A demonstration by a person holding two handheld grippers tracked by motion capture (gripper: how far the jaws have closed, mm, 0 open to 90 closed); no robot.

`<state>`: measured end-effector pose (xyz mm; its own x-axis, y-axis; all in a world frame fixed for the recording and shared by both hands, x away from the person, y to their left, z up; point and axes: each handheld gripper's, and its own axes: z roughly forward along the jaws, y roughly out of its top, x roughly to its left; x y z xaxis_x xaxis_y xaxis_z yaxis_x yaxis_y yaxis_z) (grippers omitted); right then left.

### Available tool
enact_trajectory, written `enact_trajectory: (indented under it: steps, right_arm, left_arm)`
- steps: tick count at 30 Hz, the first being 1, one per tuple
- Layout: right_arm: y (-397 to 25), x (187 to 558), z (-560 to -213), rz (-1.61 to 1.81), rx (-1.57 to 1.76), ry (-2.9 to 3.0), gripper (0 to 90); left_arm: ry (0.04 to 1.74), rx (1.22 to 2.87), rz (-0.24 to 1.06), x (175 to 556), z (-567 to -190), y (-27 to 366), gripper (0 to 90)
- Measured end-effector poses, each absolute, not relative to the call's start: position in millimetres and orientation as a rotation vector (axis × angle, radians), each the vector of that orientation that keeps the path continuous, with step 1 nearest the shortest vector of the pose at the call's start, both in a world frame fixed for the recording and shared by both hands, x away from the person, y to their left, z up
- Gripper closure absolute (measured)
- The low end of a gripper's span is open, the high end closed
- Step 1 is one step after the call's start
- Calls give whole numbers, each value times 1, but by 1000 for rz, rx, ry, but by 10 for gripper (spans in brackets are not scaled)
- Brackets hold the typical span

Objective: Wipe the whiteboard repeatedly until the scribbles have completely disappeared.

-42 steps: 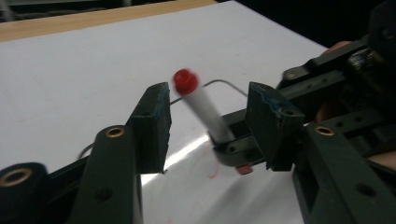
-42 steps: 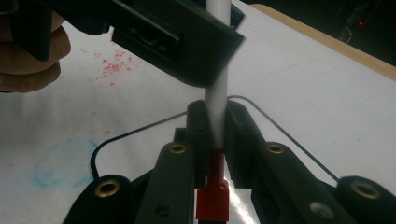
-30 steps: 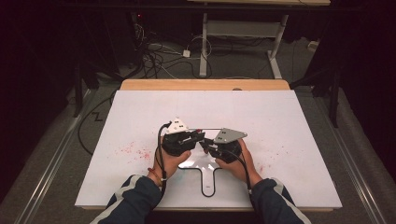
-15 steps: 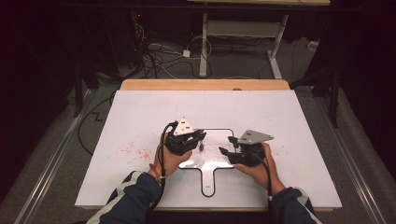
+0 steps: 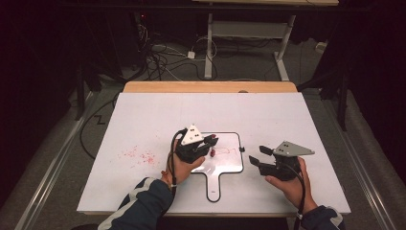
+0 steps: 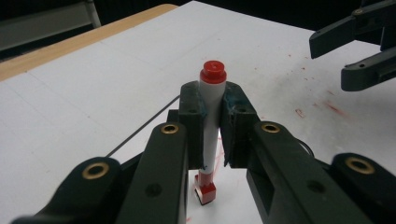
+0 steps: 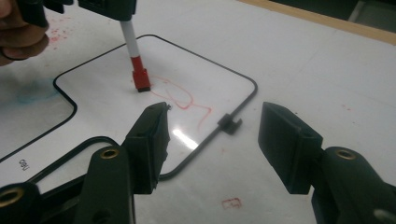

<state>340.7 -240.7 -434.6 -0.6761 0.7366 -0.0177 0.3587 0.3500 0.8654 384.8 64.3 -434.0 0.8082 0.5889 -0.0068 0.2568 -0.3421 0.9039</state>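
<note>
We pinch the marker (image 6: 211,122) in the left gripper (image 6: 212,126), tip on the whiteboard (image 5: 229,163); the right gripper (image 7: 212,135) hovers beside the whiteboard, jaws spread.

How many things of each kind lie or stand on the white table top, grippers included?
Black two-jaw grippers: 2, left gripper and right gripper
Red-capped white marker pen: 1
Black-edged paddle-shaped whiteboard: 1
Total: 4

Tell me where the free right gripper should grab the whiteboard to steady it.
Probably the narrow handle at the whiteboard's near edge, coming in low from the right gripper's side with jaws astride its width. It is slim and away from the marker.
</note>
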Motion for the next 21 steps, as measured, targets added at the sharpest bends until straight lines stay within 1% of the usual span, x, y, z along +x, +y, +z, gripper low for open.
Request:
enact_trajectory:
  steps: [3,5,10,15,21]
  right_arm:
    - [-237,340,-436,1258,945,2229,439]
    - [-236,340,-436,1247,934,2237,437]
    - [-237,341,-436,1249,941,2233,438]
    - [-237,341,-437,1249,936,2241,436]
    - [-238,341,-439,1251,936,2247,434]
  left_arm:
    - [645,1933,420,386,-434,69,786]
    - [662,1940,466,388,-434,75,786]
    - [712,1892,458,397,-437,83,786]
    - [694,1884,456,398,-439,65,787]
    - [680,1862,425,401,-440,41,787]
